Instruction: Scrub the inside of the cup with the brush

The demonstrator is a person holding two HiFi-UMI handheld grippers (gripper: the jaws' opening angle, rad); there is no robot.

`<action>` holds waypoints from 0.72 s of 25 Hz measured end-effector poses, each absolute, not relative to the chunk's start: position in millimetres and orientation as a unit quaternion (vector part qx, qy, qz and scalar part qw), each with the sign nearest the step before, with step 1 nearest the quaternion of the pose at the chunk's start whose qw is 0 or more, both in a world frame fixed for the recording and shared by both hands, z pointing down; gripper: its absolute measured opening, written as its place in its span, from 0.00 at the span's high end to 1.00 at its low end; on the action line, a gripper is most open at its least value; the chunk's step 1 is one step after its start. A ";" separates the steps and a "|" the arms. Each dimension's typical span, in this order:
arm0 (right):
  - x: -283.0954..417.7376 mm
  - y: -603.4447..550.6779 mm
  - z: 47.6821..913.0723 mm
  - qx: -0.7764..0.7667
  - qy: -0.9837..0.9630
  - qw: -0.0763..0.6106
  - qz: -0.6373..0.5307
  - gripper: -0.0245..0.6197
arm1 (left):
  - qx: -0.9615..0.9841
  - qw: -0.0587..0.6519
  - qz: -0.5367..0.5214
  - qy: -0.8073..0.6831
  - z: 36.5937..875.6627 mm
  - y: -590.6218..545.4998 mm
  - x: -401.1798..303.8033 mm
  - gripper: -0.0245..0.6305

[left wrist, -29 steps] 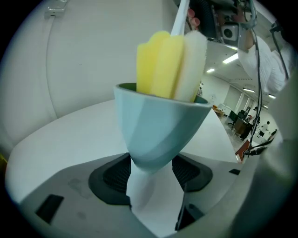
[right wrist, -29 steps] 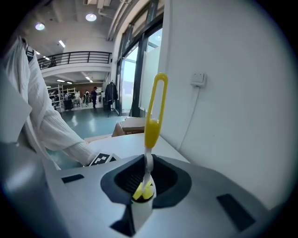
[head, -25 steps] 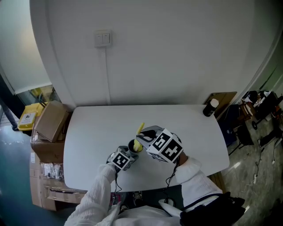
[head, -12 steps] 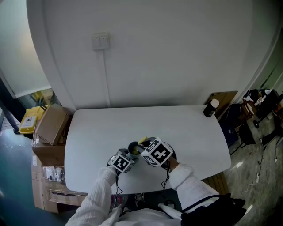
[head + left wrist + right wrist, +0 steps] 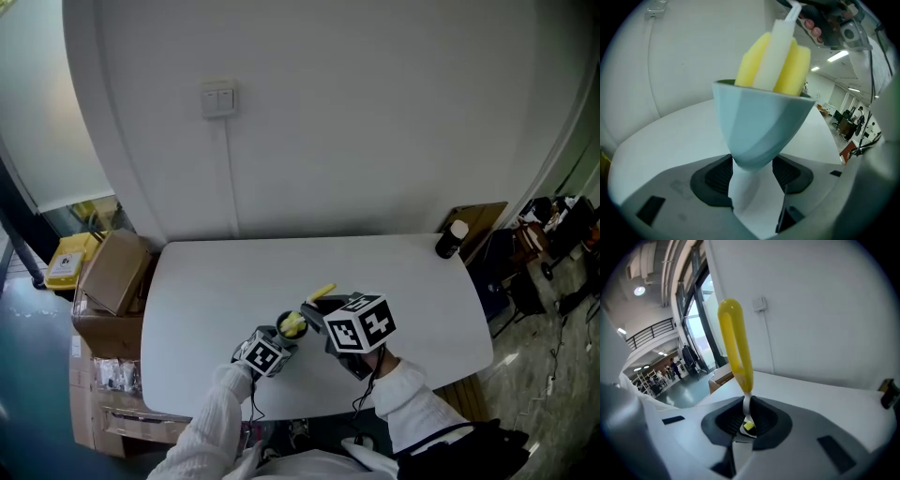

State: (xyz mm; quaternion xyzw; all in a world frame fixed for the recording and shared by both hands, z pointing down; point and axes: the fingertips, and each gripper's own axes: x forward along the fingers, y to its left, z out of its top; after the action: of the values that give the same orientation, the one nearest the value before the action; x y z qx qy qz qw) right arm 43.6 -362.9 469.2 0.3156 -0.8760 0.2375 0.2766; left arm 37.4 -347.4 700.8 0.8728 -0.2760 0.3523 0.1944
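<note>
We are clamping the pale blue faceted plastic cup (image 5: 759,126) by its narrow foot in the left claw (image 5: 752,174), near the 6 o'clock edge of the white bench (image 5: 206,281). The right claw (image 5: 746,422) is pinching the yellow sponge brush (image 5: 736,343) by its white stem. Within the last second its loop handle has been swinging from about 12 toward 2 o'clock, with the sponge staying inside the cup. We are judging scrubbing under way.
</note>
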 end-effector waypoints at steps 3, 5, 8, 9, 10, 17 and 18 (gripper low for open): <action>39.7 -355.8 468.6 0.313 -0.870 0.276 0.264 0.83 | 0.872 0.195 0.352 -0.278 697.9 -346.8 37.3 0.55; 35.6 -351.4 472.9 0.312 -0.868 0.282 0.263 0.83 | 0.873 0.195 0.350 -0.279 696.0 -347.1 37.4 0.56; 30.8 -351.0 486.4 0.315 -0.863 0.296 0.263 0.83 | 0.873 0.193 0.348 -0.281 698.9 -350.5 37.2 0.56; 29.2 -351.0 492.1 0.315 -0.860 0.301 0.265 0.83 | 0.873 0.193 0.348 -0.282 700.2 -350.8 37.1 0.56; 27.4 -350.6 498.1 0.315 -0.858 0.306 0.265 0.83 | 0.873 0.193 0.348 -0.282 701.1 -350.7 36.4 0.56; 19.7 -352.4 538.6 0.316 -0.843 0.347 0.262 0.82 | 0.868 0.197 0.351 -0.291 699.2 -349.2 34.0 0.56; 19.4 -353.1 539.1 0.314 -0.844 0.348 0.262 0.82 | 0.868 0.198 0.350 -0.290 699.5 -348.6 34.4 0.56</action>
State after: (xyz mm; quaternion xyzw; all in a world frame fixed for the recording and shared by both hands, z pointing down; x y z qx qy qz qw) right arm 19.4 -353.1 539.1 0.3145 -0.8436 0.2616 0.3478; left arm 34.4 -348.6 699.5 0.8685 -0.2898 0.3499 0.1984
